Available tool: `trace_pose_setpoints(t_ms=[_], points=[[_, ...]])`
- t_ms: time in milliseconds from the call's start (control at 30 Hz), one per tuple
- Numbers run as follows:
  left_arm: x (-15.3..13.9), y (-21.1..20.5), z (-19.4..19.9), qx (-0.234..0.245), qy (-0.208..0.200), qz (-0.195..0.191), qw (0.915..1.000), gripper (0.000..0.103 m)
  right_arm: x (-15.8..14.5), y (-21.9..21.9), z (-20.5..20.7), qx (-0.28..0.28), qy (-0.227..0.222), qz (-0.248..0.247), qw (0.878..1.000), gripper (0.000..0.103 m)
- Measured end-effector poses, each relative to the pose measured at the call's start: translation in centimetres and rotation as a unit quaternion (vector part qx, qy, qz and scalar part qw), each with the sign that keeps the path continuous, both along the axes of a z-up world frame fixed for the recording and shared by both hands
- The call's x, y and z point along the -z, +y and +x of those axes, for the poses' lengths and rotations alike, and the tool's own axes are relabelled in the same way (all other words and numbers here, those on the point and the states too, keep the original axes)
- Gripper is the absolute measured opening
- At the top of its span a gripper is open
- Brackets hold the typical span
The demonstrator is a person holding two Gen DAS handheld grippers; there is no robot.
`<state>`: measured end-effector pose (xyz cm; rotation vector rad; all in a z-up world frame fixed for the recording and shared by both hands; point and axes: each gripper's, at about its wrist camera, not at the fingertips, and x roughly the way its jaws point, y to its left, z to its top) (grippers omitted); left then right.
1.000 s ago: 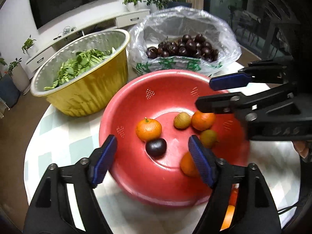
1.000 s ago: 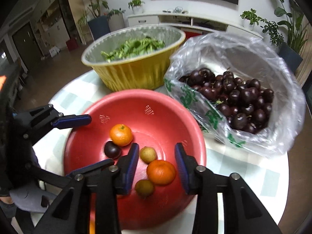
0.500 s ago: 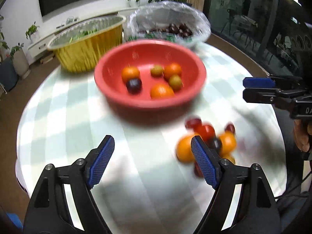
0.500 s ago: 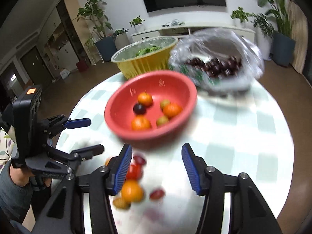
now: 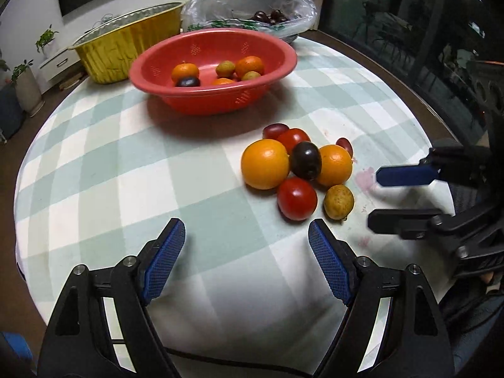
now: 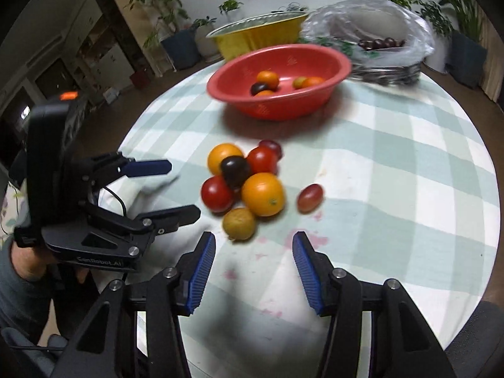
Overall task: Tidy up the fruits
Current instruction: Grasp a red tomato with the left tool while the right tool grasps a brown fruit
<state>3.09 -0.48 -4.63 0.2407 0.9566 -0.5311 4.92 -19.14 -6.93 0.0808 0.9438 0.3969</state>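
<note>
A red bowl (image 5: pixel 201 100) holds several small fruits: oranges, a dark plum, yellow-green ones; it also shows in the right wrist view (image 6: pixel 283 107). A loose pile lies on the checked cloth: two oranges (image 5: pixel 265 163), a dark plum (image 5: pixel 305 160), red tomatoes (image 5: pixel 296 198), a yellow-brown fruit (image 5: pixel 339 201), red grapes. In the right wrist view the pile (image 6: pixel 262 194) has one grape (image 6: pixel 310 197) apart. My left gripper (image 5: pixel 245 261) is open and empty, near the pile's left. My right gripper (image 6: pixel 253 274) is open and empty, just short of the pile.
A gold foil tub (image 5: pixel 126 50) and a plastic bag of dark cherries (image 5: pixel 267 15) stand behind the bowl. The round table's edge (image 5: pixel 422 107) curves close on the right. Pink stains (image 6: pixel 302 239) mark the cloth near the pile.
Both grippers have pulled back from over the red bowl toward the table's near side. The loose fruit pile has come into view. Both stay open.
</note>
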Motion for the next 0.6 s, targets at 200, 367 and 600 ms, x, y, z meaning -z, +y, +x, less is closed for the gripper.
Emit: trace_pose_setpoints(t_ms=[200, 367, 600], points=[[-0.4, 1.1, -0.1, -0.017, -0.001, -0.004, 0.9999, 0.08, 0.9, 1.6, 1.1, 0.006, 0.022, -0.007, 1.0, 0.035], [-0.4, 1.5, -0.1, -0.022, -0.002, -0.008, 0.9997, 0.08, 1.3, 2.4, 1.8, 0.011, 0.026, -0.014, 0.999, 0.034], [-0.2, 0.9, 0.3, -0.019, -0.001, -0.008, 0.9998, 0.08, 1.6, 3.2, 2.1, 0.006, 0.015, -0.042, 0.999, 0.03]])
